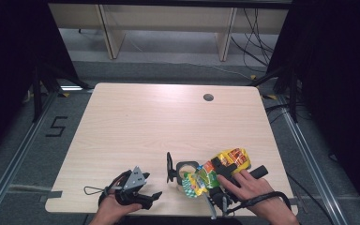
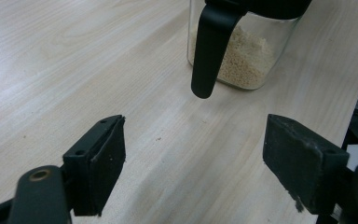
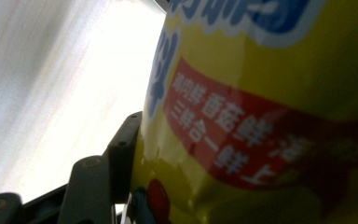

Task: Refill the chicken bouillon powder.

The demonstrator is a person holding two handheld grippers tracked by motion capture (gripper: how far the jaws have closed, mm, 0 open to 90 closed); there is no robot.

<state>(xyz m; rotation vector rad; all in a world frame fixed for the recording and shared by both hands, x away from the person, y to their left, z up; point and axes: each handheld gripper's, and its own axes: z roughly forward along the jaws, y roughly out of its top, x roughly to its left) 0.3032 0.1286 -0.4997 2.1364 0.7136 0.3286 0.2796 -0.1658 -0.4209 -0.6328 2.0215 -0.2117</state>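
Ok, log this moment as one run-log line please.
left gripper: open, empty, facing glass jar of pale granules | right gripper: shut on yellow packet, tipped toward jar | table

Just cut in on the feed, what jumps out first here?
The bright yellow packet near the table's front right edge stands out; the right tool grips it, tipped over the open glass jar. The jar holds pale granules and has a black handle. At the front left, the left tool rests with jaws wide open and nothing between them, pointed at the jar.
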